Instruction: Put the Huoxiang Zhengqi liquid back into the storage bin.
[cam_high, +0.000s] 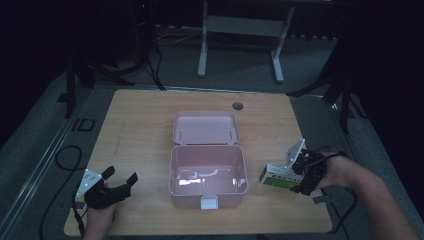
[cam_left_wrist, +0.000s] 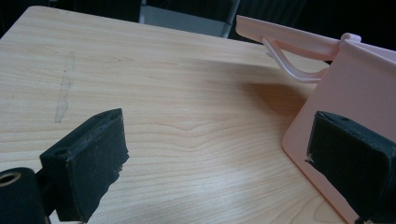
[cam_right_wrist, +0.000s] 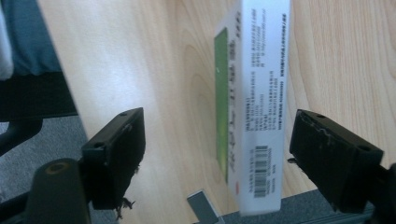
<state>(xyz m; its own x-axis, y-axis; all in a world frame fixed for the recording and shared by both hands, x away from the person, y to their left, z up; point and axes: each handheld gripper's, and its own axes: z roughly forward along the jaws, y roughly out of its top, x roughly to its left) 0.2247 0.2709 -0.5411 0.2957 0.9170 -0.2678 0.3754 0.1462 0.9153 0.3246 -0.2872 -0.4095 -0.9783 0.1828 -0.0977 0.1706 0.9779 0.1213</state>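
Observation:
An open pink plastic box (cam_high: 207, 186) sits mid-table, its lid (cam_high: 205, 127) folded back flat behind it and its inside bare. A white and green carton (cam_high: 275, 176) lies on the wood to the right of the box. My right gripper (cam_high: 296, 177) is at the carton's right end. In the right gripper view the carton (cam_right_wrist: 261, 93) runs between the two spread jaws, with a gap on each side, so the right gripper (cam_right_wrist: 219, 126) is open. My left gripper (cam_high: 121, 176) rests open near the front left corner. Its jaws frame bare wood, with the pink box's wall (cam_left_wrist: 359, 88) just beyond the left gripper (cam_left_wrist: 217, 140).
The wooden table (cam_high: 140, 130) has a cable hole (cam_high: 237, 106) at the back. A small grey tab (cam_high: 320, 199) lies by the front right edge. A white desk frame (cam_high: 240, 30) stands on the floor behind, and a cable (cam_high: 65, 155) loops left of the table.

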